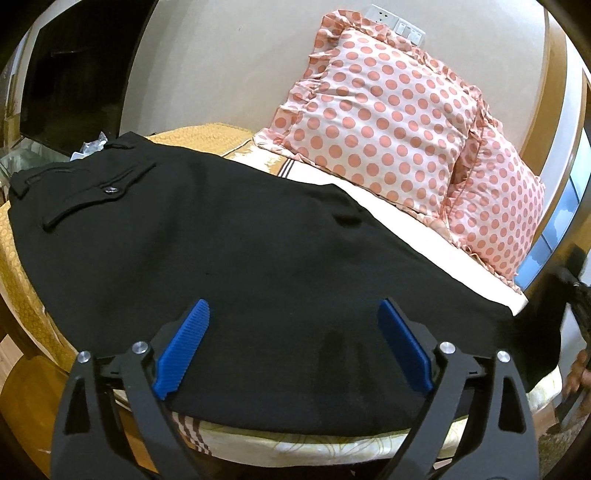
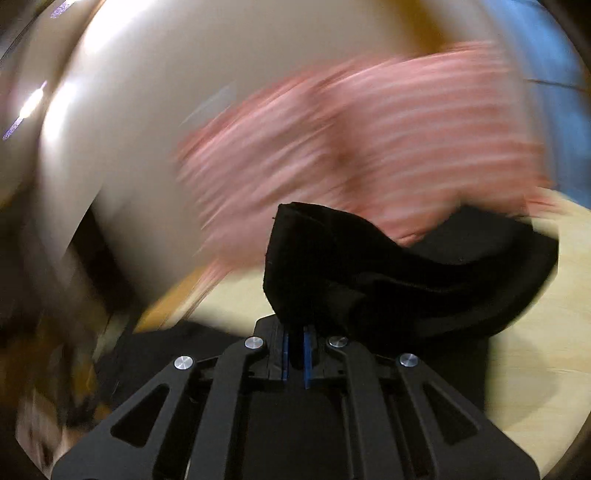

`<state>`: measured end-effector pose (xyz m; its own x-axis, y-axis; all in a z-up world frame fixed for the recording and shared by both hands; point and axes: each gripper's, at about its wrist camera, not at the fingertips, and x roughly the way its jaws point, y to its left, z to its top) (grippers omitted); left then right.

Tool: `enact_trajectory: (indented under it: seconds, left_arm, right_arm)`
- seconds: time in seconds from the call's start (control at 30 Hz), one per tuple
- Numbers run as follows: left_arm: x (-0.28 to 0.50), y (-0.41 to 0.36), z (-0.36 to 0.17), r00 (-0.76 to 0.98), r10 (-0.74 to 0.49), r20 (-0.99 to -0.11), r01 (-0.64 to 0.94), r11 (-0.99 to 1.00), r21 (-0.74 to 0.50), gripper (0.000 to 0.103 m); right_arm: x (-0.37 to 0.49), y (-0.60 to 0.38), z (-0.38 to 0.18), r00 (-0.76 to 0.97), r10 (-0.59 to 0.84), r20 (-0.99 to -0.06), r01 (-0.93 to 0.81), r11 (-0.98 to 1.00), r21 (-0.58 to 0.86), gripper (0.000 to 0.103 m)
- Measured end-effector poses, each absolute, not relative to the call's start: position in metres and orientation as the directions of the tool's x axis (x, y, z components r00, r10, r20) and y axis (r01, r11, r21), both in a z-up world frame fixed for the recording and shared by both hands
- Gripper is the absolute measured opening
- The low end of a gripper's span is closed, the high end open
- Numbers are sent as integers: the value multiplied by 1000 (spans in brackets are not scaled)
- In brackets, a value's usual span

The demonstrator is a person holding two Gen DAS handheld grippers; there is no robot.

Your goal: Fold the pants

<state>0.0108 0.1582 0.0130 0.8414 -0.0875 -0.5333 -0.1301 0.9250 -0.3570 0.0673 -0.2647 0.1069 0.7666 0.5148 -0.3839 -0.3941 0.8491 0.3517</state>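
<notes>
Pants: one black pair [image 1: 229,236] lies spread flat across the bed, waistband end at the far left; one buttoned back pocket flap [image 1: 99,192] faces up.
Bed: one, with a pale sheet [image 1: 424,236] under the pants and a yellow patterned cover [image 1: 207,134] at its far end.
Pillows: two [image 1: 380,110], pink with coral dots and ruffled edges, propped against the wall beyond the pants; the second [image 1: 498,206] leans behind and to the right of the first.
Left gripper: one [image 1: 293,347], its two blue pads [image 1: 183,347] spread wide apart, hanging over the near edge of the pants with nothing between them.
Right gripper: one [image 2: 295,354], jaws pressed together on a bunched fold of the black fabric [image 2: 332,266], which rises from the pads and trails off to the right.
Right wrist view: background heavily smeared; only pink stripes and pale sheet can be made out.
Wall sockets: a white plate cluster [image 1: 397,24] above the pillows; count unclear.
</notes>
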Motion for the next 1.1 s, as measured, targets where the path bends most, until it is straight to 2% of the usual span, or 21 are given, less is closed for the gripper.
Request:
enact_trajectory:
  seconds: [0.07, 0.17, 0.23, 0.37, 0.53, 0.6, 0.67, 0.73, 0.8, 0.9, 0.93, 1.03, 1.07, 1.1]
  left_arm:
    - [10, 159, 13, 845, -94, -527, -127, 922, -367, 93]
    - [9, 162, 12, 848, -110, -518, -115, 917, -382, 93]
    - [8, 163, 12, 850, -117, -513, -105, 918, -384, 93]
    - [8, 160, 12, 854, -115, -508, -98, 922, -374, 96]
    - [4, 165, 15, 859, -124, -496, -108, 904, -413, 96]
    - [-5, 179, 21, 876, -124, -465, -121, 878, -462, 96]
    - [-17, 199, 29, 893, -68, -444, -171, 863, -476, 96]
    - [-26, 214, 34, 901, -16, -433, -214, 852, -478, 96]
    - [-35, 234, 37, 902, 49, -428, -273, 834, -480, 96]
    - [-45, 260, 37, 890, 117, -440, -348, 798, -491, 96]
    - [-46, 266, 37, 887, 126, -444, -361, 790, -496, 96]
    - [-46, 286, 32, 868, 140, -476, -407, 751, -520, 96]
    - [-44, 292, 30, 867, 131, -480, -409, 737, -538, 96]
    - [-42, 298, 27, 865, 120, -487, -412, 724, -553, 96]
  right_arm:
    - [73, -187, 76, 621, 570, -538, -529, 811, 250, 5]
    - [70, -145, 40, 575, 521, -630, -559, 813, 162, 5]
    - [75, -146, 32, 550, 545, -633, -538, 811, 231, 5]
    - [67, -145, 45, 606, 529, -594, -537, 823, 184, 5]
    - [56, -117, 30, 612, 464, -641, -587, 809, 26, 6]
    - [45, -108, 23, 613, 434, -660, -617, 785, -56, 11]
    - [32, -100, 23, 628, 416, -657, -648, 747, -147, 18]
    - [24, -102, 27, 589, 464, -662, -696, 708, -123, 27]
    - [22, -110, 36, 552, 536, -638, -720, 693, -41, 34]
    - [32, -127, 48, 577, 575, -580, -676, 734, 56, 48]
    - [38, -134, 49, 576, 588, -568, -659, 745, 102, 57]
    - [59, -148, 42, 546, 602, -582, -603, 765, 225, 57]
    - [61, -148, 38, 548, 580, -603, -585, 781, 220, 57]
    - [68, -143, 28, 538, 523, -662, -561, 808, 182, 57]
